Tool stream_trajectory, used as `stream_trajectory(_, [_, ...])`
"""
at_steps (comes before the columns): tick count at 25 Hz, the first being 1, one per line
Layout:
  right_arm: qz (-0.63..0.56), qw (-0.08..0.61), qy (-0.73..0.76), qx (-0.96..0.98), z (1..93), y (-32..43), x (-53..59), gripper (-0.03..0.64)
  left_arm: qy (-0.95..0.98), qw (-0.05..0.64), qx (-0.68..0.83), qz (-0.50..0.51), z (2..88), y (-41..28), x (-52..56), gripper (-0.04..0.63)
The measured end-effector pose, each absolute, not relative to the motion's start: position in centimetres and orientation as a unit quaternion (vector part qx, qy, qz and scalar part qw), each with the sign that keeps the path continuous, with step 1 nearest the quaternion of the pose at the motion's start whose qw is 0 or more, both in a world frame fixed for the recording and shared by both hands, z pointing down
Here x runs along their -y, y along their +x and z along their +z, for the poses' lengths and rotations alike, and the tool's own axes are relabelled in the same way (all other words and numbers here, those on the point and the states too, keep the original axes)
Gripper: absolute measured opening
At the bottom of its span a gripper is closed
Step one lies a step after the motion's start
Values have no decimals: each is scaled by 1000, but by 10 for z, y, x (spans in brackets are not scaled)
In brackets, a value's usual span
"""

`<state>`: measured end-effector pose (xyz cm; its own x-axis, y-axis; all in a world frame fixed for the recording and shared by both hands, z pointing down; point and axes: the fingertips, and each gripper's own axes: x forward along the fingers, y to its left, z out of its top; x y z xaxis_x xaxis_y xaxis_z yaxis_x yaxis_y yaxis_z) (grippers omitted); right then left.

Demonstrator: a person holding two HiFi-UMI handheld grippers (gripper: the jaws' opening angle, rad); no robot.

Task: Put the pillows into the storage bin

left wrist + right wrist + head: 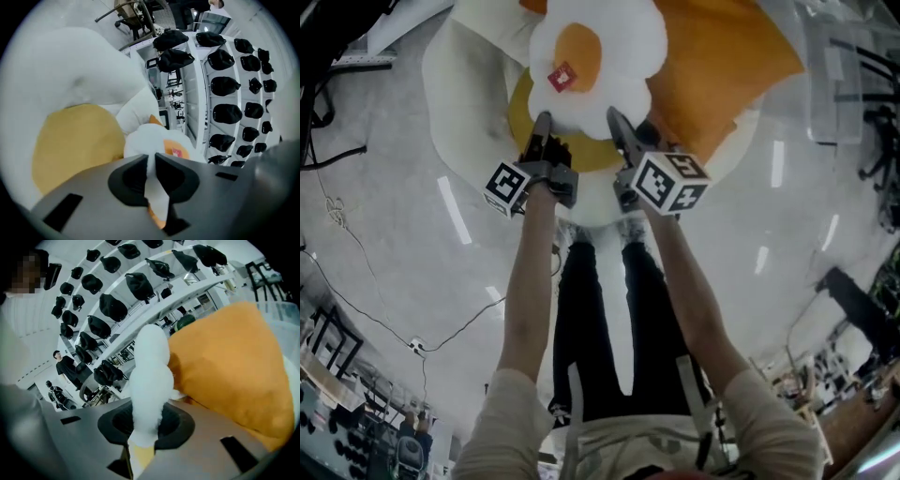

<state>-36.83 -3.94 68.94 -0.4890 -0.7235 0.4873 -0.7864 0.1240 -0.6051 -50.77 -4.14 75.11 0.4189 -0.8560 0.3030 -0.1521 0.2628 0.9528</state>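
A small fried-egg pillow (595, 66), white with an orange yolk and a red tag, is held up by its near edge. My left gripper (542, 127) is shut on its lower left rim and my right gripper (619, 122) on its lower right rim. In the left gripper view white plush (159, 143) is pinched between the jaws of the left gripper (151, 173). In the right gripper view the pillow's white edge (150, 376) stands up out of the right gripper (145, 427). Below lie a big white egg pillow (469, 84) with a yellow yolk (75, 140) and an orange pillow (722, 66).
A clear plastic bin (848, 84) stands at the upper right, beside the orange pillow (229, 371). Cables (337, 216) trail over the grey floor at the left. A wall rack of black caps (234, 84) shows in both gripper views, and two people (63, 366) stand far off.
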Motion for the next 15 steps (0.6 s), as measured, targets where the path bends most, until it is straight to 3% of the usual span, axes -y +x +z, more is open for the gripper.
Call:
stream_trajectory(7, [411, -23, 514, 753, 554, -341, -3, 83, 571, 627, 433, -306, 584, -482, 11, 40])
stream_trajectory(11, [401, -71, 516, 754, 554, -308, -5, 83, 616, 591, 433, -289, 574, -456, 12, 38])
stream_trajectory(15, [384, -94, 510, 764, 518, -238, -14, 83, 637, 560, 444, -289, 535, -387, 1, 37])
